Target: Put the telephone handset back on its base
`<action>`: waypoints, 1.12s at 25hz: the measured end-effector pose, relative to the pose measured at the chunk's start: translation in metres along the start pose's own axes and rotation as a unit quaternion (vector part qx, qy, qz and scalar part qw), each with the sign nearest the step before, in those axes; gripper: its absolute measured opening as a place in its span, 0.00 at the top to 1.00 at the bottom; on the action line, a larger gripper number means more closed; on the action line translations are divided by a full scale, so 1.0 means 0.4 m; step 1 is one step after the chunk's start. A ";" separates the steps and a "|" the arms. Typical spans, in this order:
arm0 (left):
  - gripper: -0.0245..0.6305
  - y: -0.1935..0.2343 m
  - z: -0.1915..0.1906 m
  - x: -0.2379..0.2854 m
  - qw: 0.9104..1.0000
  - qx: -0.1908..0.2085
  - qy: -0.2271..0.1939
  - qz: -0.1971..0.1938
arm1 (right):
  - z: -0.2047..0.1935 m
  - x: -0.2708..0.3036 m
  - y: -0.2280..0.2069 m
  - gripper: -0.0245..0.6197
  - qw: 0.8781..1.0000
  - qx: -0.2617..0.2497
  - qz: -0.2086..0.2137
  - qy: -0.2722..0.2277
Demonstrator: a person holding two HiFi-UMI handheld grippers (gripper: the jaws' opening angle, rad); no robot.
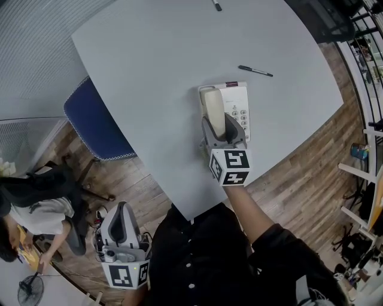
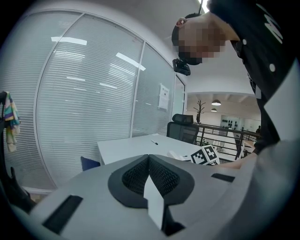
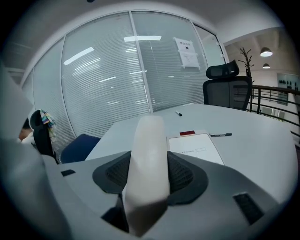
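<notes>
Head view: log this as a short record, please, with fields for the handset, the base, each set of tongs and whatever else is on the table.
handset: cream, lying along the left side of the base; seated or not, cannot tell
base: white, keypad on its right, near the table edge closest to the person
right tongs: shut on the handset
left tongs: shut, empty, held low off the table
also on table: black pen beyond the base; second pen at the far edge
</notes>
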State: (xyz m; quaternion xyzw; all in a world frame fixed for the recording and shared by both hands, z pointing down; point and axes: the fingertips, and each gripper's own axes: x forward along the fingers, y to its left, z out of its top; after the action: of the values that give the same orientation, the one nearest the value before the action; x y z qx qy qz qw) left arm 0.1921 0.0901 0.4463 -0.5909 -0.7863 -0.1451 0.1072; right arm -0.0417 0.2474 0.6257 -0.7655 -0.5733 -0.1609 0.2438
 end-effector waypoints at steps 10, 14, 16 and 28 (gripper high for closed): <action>0.94 -0.001 -0.014 0.020 1.000 -0.006 0.012 -0.001 | -0.029 0.051 -0.015 0.60 0.998 -0.006 -0.059 0.028; 0.94 0.004 -0.017 0.025 1.000 -0.008 0.016 0.001 | -0.035 0.061 -0.014 0.60 0.997 -0.019 -0.071 0.038; 0.94 0.005 -0.017 0.027 1.000 -0.008 0.016 0.000 | -0.034 0.063 -0.011 0.60 0.996 -0.031 -0.079 0.040; 0.94 0.002 -0.015 0.036 1.000 -0.010 0.012 -0.003 | 0.013 0.049 0.011 0.51 0.995 -0.086 -0.058 -0.014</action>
State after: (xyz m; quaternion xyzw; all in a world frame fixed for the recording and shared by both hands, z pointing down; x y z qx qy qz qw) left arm 0.1890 0.1013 0.4569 -0.5879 -0.7851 -0.1605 0.1107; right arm -0.0320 0.2649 0.6307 -0.7514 -0.6040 -0.2126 0.1594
